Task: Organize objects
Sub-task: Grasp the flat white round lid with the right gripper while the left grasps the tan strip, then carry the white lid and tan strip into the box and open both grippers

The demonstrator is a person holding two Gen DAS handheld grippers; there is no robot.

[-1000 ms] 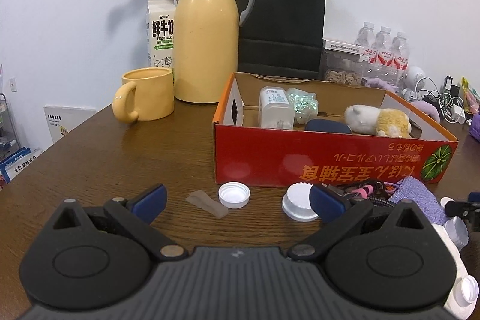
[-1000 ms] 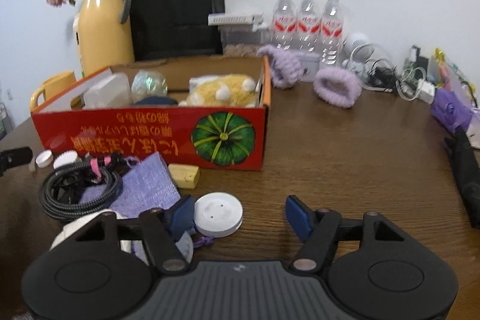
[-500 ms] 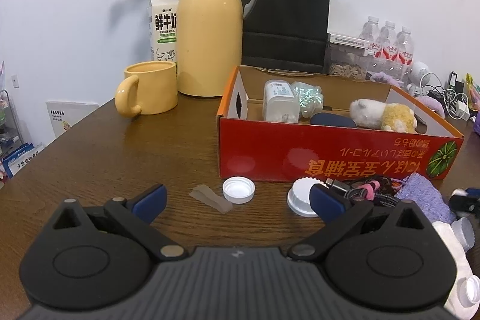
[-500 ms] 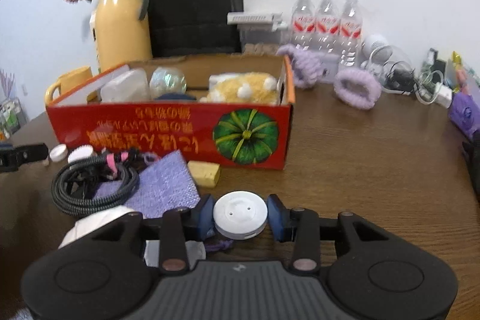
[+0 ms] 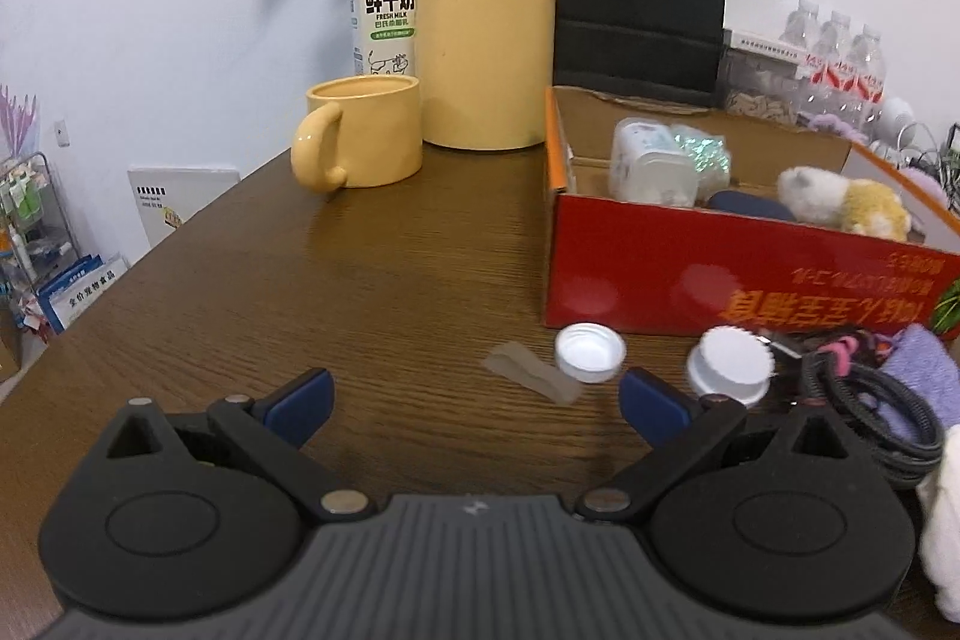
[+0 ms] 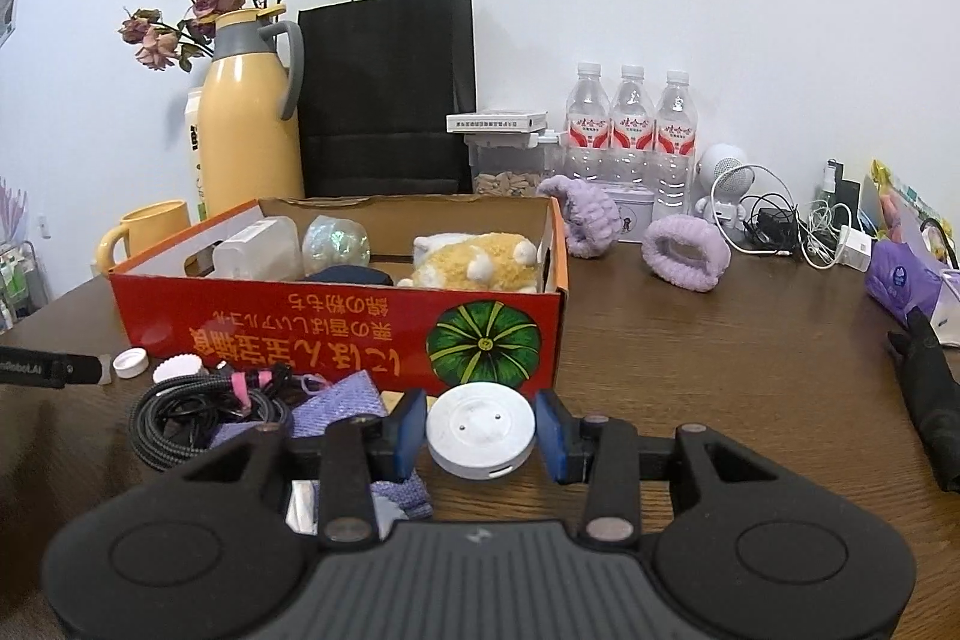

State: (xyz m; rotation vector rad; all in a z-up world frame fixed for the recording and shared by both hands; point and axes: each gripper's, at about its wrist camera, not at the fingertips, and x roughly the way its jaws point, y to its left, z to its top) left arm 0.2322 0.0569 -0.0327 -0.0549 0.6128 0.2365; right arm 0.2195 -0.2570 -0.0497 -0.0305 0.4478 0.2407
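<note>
Dark wood-grain surface [image 6: 720,352] is seen across both views, backed by a white wall. At the lower centre of the right wrist view, the right hand-held gripper [image 6: 480,433] is clamped on a white round disc [image 6: 480,429]; its jaws have just been closing, and the disc, flat on the surface beside the pads a second ago, is now pressed between the blue pads [image 6: 410,433]. It appears to be lifted slightly, so the pick-up is judged done and a carry to the red cardboard box [image 6: 360,334], just behind it, is likely next.

In the left wrist view, the left hand-held gripper [image 5: 474,403] is held with its jaws wide apart and nothing between them. A white bottle cap [image 5: 590,352], now nearer its right pad than before, and a ribbed white lid [image 5: 729,363] are left on the surface in front of the box.

Whether the disc is fully clear of the surface cannot be told. The coiled black cable [image 6: 198,415] and purple cloth [image 6: 342,400] are partly covered by the right hand-held gripper's body, and the box's far interior is hidden.
</note>
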